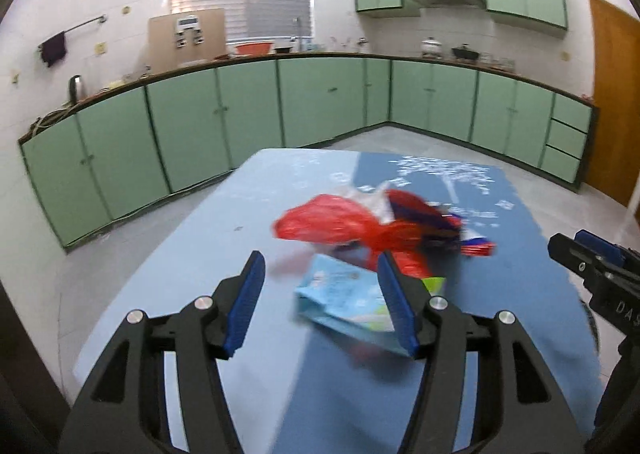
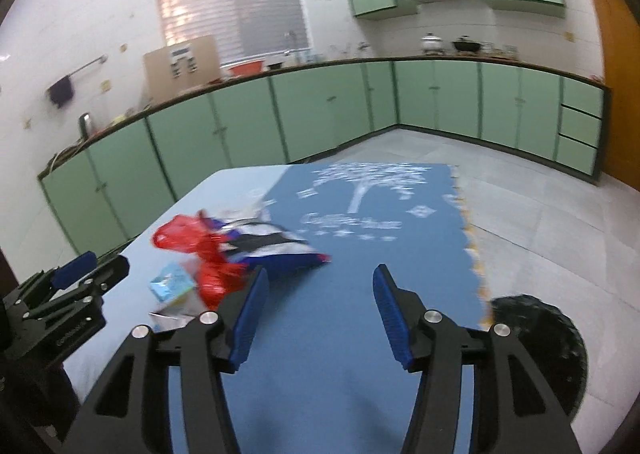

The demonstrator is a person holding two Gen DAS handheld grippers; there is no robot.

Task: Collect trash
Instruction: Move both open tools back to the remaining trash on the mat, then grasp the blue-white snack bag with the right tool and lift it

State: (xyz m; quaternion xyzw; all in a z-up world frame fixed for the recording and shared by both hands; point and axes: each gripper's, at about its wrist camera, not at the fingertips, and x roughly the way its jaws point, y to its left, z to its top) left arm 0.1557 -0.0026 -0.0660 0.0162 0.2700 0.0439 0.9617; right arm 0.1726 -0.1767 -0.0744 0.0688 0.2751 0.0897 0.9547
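Note:
A heap of trash lies on the table: a crumpled red plastic bag, blue, white and red wrappers, and a light blue packet nearest me. My left gripper is open just above the packet, which lies by its right finger with neither pad pressing on it. My right gripper is open over the dark blue mat, right of the heap, with nothing between its fingers. Each gripper also shows at the edge of the other's view, the right gripper and the left gripper.
The table wears a light blue cloth. A black round bin stands on the floor by the table's near right corner. Green cabinets under a cluttered counter line the far walls. A wooden door is at the right.

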